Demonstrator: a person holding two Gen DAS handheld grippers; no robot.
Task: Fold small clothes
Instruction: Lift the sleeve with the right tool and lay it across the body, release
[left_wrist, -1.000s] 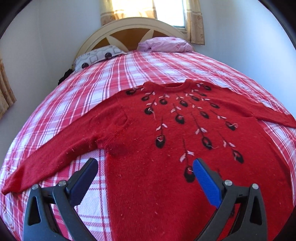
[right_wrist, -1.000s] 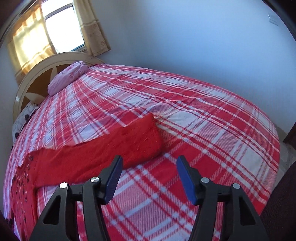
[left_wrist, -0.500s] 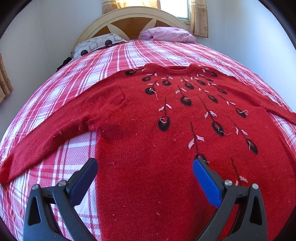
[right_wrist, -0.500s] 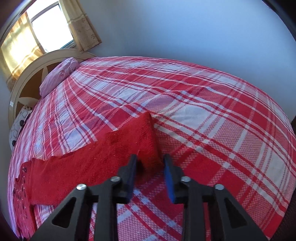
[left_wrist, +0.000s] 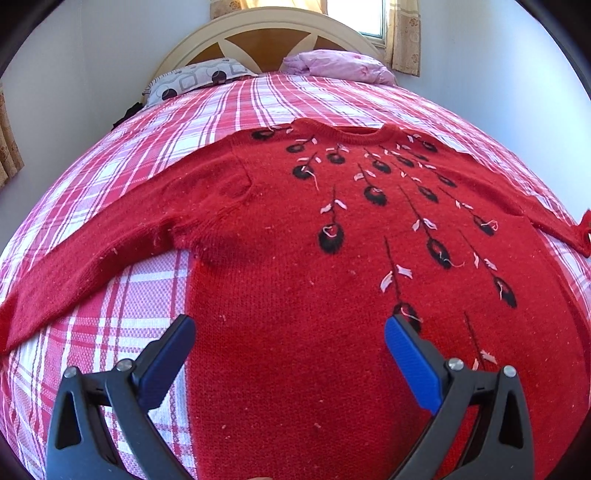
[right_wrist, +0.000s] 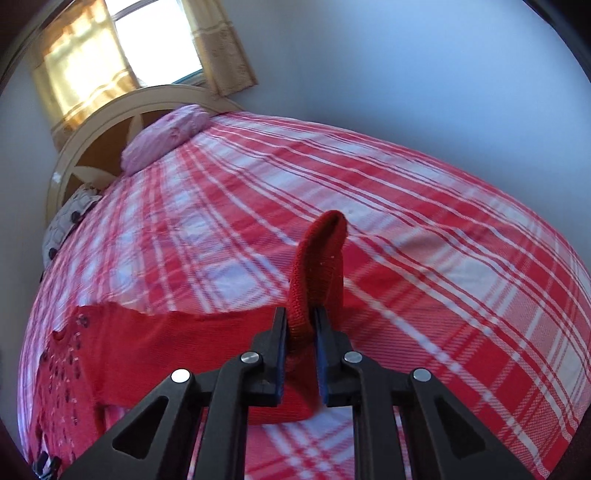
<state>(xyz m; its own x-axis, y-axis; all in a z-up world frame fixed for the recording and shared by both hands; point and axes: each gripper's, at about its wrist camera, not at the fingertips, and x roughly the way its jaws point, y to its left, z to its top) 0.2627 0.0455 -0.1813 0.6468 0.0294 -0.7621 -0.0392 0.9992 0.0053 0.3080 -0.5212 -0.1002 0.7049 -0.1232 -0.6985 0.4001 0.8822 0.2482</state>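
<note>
A red knit sweater (left_wrist: 295, 258) with black and pink feather motifs lies flat, front up, on the plaid bed, both sleeves spread out. My left gripper (left_wrist: 290, 332) is open and empty, low over the sweater's lower body near its left side edge. My right gripper (right_wrist: 300, 325) is shut on the cuff end of the sweater's right sleeve (right_wrist: 317, 266) and holds it lifted off the bedspread, the cuff standing up between the fingers. The rest of that sleeve (right_wrist: 177, 343) trails left toward the sweater's body.
The red and white plaid bedspread (right_wrist: 443, 295) covers the whole bed. A pink pillow (left_wrist: 332, 64) and a patterned grey pillow (left_wrist: 199, 75) lie by the cream headboard (left_wrist: 266, 26). Walls stand close on both sides of the bed.
My right gripper closed on the sleeve cuff and lifted it off the bed. My left gripper moved forward and lower over the sweater, still open.
</note>
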